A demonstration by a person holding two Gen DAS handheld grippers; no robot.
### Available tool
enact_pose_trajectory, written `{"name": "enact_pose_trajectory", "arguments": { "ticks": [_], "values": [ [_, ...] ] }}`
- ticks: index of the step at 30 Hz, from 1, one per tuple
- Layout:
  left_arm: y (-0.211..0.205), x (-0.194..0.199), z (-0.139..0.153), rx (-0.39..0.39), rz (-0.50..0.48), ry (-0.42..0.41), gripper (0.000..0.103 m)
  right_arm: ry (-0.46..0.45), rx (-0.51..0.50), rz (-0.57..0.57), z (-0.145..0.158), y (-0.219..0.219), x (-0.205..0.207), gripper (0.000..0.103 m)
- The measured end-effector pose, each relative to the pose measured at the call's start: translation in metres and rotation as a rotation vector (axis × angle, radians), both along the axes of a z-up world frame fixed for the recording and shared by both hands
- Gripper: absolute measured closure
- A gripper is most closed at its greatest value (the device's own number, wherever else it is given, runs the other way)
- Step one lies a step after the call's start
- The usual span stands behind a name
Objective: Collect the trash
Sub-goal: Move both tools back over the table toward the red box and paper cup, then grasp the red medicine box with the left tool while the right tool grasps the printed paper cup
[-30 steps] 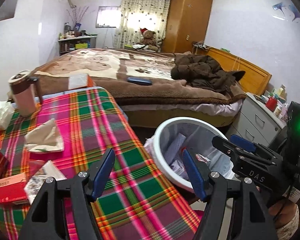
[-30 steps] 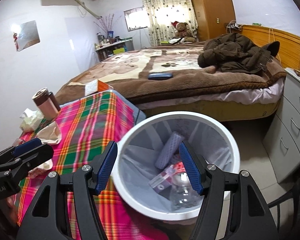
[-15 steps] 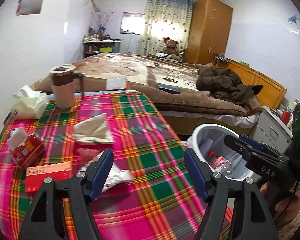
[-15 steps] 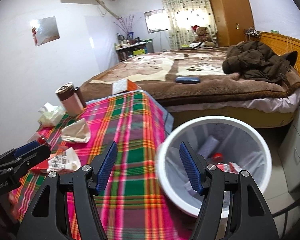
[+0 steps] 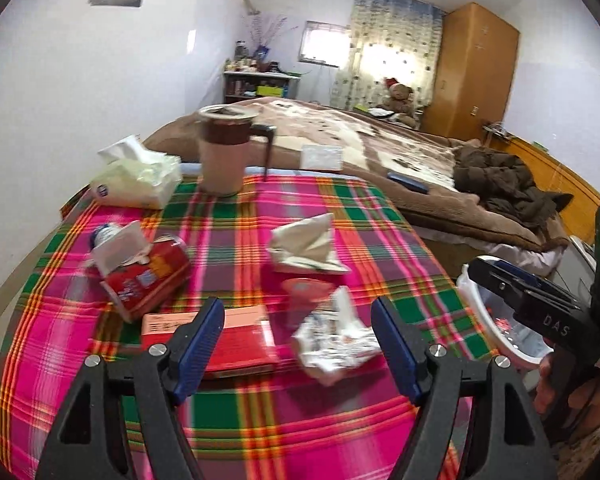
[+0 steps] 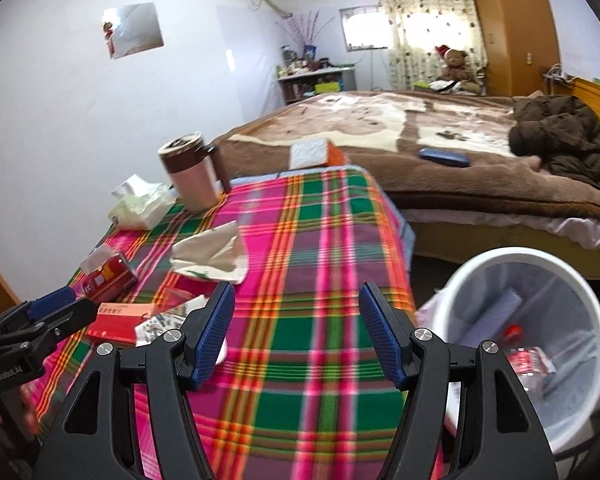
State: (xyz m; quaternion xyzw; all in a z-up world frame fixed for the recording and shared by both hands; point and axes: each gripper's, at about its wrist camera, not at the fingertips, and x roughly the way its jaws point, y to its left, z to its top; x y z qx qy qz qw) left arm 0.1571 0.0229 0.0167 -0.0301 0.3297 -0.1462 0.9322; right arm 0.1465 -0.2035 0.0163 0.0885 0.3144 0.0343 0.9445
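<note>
My left gripper (image 5: 298, 344) is open and empty above the plaid table, with a crumpled printed wrapper (image 5: 334, 344) and a flat red box (image 5: 236, 340) lying between its fingers. A crumpled beige tissue (image 5: 306, 246) lies further back, and a small red packet (image 5: 302, 294) sits in front of it. My right gripper (image 6: 296, 332) is open and empty over the table's right part. The white trash bin (image 6: 540, 264) with a liner stands on the floor at the right and holds several items. The wrapper also shows in the right wrist view (image 6: 160, 326).
A red tissue pack (image 5: 148, 276), a white tissue pack (image 5: 138, 180) and a brown-topped jug (image 5: 224, 152) stand at the table's back left. A bed (image 6: 440, 148) with a brown coat lies beyond. The table's plaid cloth (image 6: 300, 380) ends near the bin.
Both grippers have swung left from over the bin to over the table. The trash on the table now lies between the left gripper's fingers. Both stay open.
</note>
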Motion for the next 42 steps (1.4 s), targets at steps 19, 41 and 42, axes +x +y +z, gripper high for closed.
{"name": "enact_pose_trajectory", "arguments": {
  "ticks": [19,41,42],
  "values": [
    [0.060,0.047,-0.039,0.080,0.022,0.090,0.025,0.150,0.111,0.090,-0.035,0.046,0.002,0.037],
    [0.053,0.007,-0.062,0.023,-0.113,0.201,0.025,0.235,0.278,0.014,-0.052,0.049,0.026,0.068],
    [0.051,0.006,-0.062,0.027,-0.118,0.202,0.025,0.228,0.279,0.011,-0.050,0.047,0.026,0.071]
  ]
}}
